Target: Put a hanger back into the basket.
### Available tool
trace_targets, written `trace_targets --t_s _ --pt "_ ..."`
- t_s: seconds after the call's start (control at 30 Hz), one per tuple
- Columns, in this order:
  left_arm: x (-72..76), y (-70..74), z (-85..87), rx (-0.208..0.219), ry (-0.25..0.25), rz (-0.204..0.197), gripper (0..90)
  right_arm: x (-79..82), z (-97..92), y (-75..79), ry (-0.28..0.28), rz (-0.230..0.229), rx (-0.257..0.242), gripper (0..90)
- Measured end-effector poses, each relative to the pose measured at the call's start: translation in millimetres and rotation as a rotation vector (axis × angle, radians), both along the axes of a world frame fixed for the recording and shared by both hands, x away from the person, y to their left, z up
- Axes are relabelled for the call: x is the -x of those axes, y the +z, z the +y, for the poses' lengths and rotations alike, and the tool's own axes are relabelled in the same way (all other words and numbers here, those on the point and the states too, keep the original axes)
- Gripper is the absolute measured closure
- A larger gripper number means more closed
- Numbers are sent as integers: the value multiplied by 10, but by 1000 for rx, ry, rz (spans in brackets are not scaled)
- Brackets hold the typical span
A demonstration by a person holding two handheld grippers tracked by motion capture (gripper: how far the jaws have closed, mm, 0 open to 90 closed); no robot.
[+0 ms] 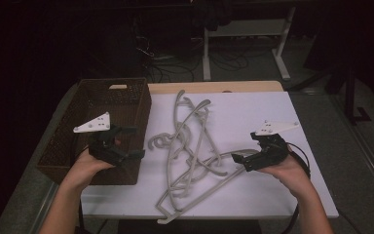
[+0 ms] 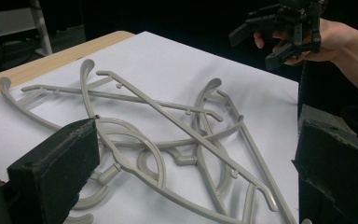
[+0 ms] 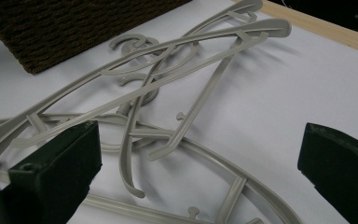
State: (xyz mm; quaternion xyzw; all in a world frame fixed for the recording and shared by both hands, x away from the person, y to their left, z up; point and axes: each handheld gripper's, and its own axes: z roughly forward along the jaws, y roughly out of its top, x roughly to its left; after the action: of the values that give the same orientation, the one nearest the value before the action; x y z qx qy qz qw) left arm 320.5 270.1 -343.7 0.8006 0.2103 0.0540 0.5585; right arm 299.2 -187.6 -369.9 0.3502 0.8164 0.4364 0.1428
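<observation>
A brown wicker basket [image 1: 126,105] sits at the table's left edge with the left gripper [image 1: 126,142] held over its near right side, jaws wide apart and empty. To its right, mid-table on the white sheet, lies a tangled heap of grey hangers [image 1: 190,146], perhaps four or five, mostly running near to far. The right gripper [image 1: 241,158], also agape and empty, hovers nearest, just beside the heap's right side.

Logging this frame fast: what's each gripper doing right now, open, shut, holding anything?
Left gripper: open, holding nothing, above the wicker basket.
Right gripper: open, holding nothing, beside the pile of grey hangers.
</observation>
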Motion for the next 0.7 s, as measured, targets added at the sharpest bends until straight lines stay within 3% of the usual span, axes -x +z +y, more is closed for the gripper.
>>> trace_targets --t_s 0.3,0.7 --pt "-1 1 -3 -3 11 2 0 -7 -15 -19 -10 0 10 0" --pt "29 17 -165 -23 40 16 0 -66 1 -147 -7 25 42 0"
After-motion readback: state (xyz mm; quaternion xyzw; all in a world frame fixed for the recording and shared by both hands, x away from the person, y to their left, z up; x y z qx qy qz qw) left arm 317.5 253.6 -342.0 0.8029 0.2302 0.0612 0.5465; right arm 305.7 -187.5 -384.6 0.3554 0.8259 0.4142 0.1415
